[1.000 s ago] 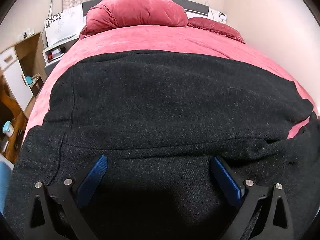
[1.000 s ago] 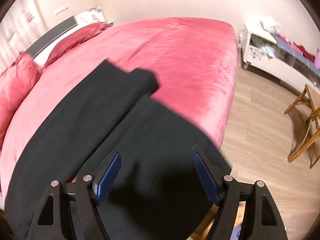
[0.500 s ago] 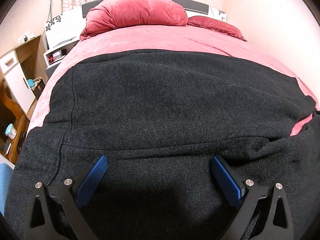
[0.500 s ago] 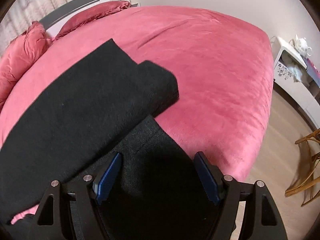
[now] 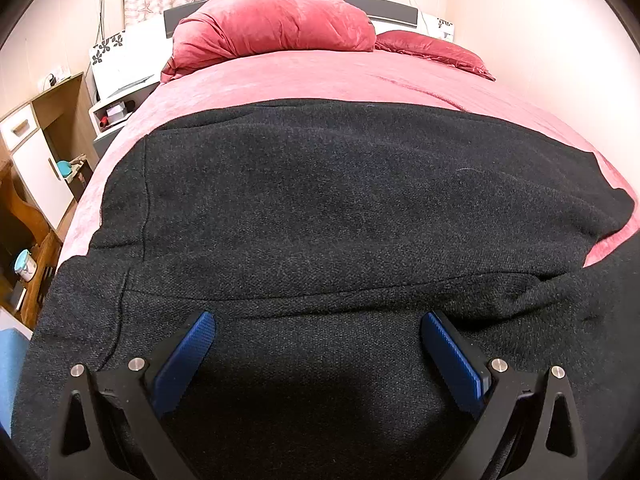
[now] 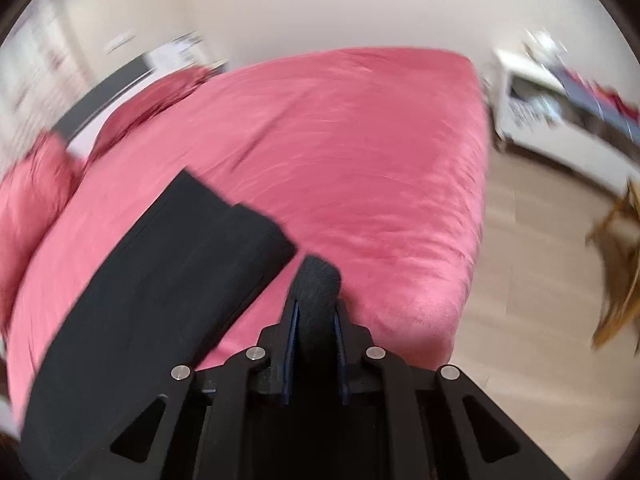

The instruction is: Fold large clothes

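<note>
A large black wool garment lies spread across the pink bed, one layer folded over another. My left gripper is open, its blue pads hovering just over the garment's near part. In the right wrist view the same garment runs along the bed's left side. My right gripper is shut on a bunched edge of the black garment, held above the bed's near corner. That view is motion-blurred.
Red pillows lie at the headboard. A wooden desk and white cabinet stand left of the bed. A white low shelf and a wooden chair stand on the wood floor to the right.
My right gripper has closed on the garment's edge and swung, lifting it; it was open before. My left gripper has stayed open and almost still over the cloth.
</note>
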Motion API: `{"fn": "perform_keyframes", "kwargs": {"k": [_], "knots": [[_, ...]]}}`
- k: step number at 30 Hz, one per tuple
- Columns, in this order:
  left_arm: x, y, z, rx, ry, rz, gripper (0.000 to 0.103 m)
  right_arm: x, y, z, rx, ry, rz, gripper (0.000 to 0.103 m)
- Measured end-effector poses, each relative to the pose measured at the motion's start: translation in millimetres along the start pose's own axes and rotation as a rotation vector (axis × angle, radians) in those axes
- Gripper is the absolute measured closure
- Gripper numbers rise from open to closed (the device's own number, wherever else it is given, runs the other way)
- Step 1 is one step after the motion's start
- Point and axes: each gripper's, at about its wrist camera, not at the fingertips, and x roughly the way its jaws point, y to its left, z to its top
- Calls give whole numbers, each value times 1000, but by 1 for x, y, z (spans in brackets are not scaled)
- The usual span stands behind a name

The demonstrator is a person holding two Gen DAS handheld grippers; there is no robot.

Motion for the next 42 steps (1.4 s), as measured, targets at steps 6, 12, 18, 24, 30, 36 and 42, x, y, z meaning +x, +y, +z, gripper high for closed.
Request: {"fn": "perform_keyframes", "kwargs": {"k": [6, 12, 18, 24, 30, 36, 42], "knots": [[0, 1, 0, -3, 0, -3, 0, 38, -6, 25, 102, -52, -13, 93], [-2, 3, -2, -10, 0, -12, 0, 8, -45, 36, 173, -121, -28, 60], [-4, 4, -2, -8, -4, -13, 0, -35, -103, -21, 276, -65, -72, 51], [-9, -2, 0, 15, 16, 32, 0, -27, -136, -116, 531, 122, 67, 51], [-41, 18, -16, -27, 22, 92, 3, 3, -120, -182, 835, 225, 304, 49], [-68, 50, -33, -44, 40, 65, 10, -47, -55, -138, 441, 56, 45, 49], [-66, 75, 18, -159, 2, 24, 9, -65, 42, -94, 6, -1, -11, 48]]}}
